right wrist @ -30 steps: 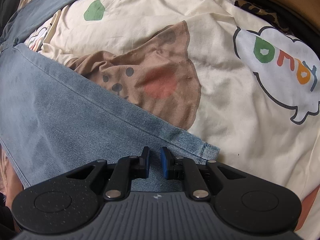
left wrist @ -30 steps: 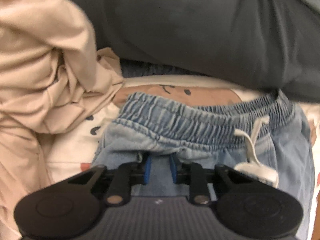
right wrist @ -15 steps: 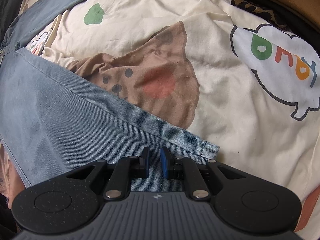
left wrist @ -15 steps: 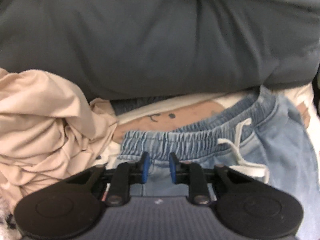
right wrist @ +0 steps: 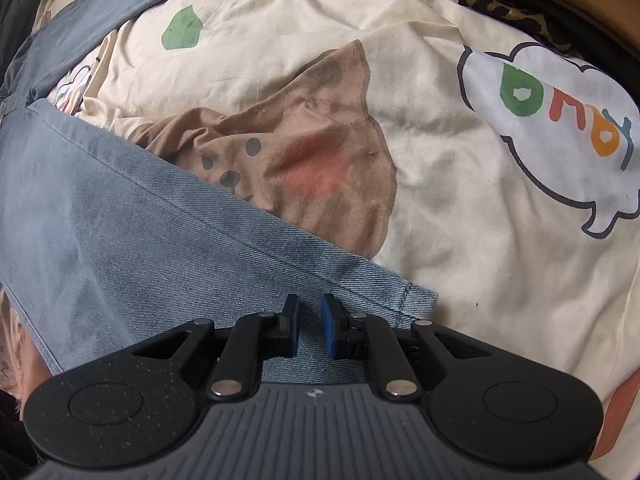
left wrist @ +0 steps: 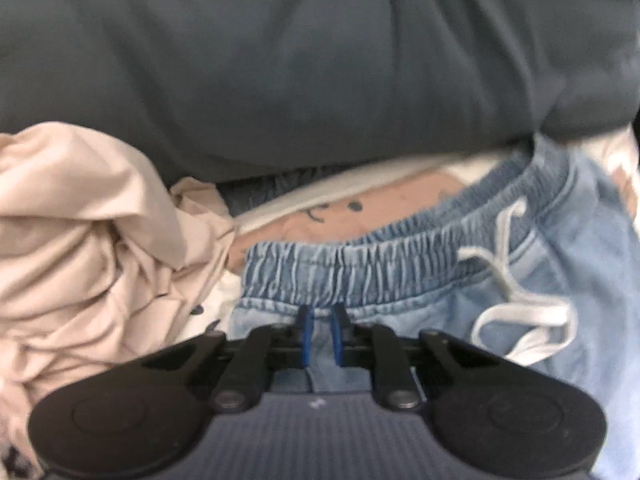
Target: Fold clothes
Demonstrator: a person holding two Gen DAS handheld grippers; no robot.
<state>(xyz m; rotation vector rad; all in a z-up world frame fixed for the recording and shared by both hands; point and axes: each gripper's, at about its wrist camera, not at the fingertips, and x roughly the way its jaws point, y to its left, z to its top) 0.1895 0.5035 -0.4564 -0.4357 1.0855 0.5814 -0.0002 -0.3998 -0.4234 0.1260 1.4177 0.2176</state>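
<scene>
- Big dark grey bulk (left wrist: 320, 72) fills the whole top of the left wrist view, soft and rounded, pressing down over everything below it.
- Under the right wrist camera, a cream sheet (right wrist: 460, 220) spreads wide, printed with a brown bear face, green shapes and a white speech bubble with coloured letters.
- And there are the jeans (right wrist: 140, 232), light blue denim, lying flat on that sheet! The leg runs as a long band from upper left down to lower right, its hem (right wrist: 408, 300) pointing to the lower right, just ahead of the right gripper.
- In the left wrist view, the other end: the waistband (left wrist: 360, 264), elastic and gathered, stretches left to right across the middle and curves up at the right.
- Beige cloth (left wrist: 88, 240) sits crumpled in a heap just left of the waistband.
- Folded brown and leopard-print fabric (right wrist: 520, 4) lies at the sheet's top right corner.
- White drawstring (left wrist: 516, 280) loops loose over the denim, right of centre.
- Left gripper (left wrist: 320, 330) is right below the waistband, its jaws closing, denim between the blue pads.
- Right gripper (right wrist: 310, 330) sits over the leg near the hem, jaws narrow with denim between them; whether the pads pinch it, I cannot tell.
</scene>
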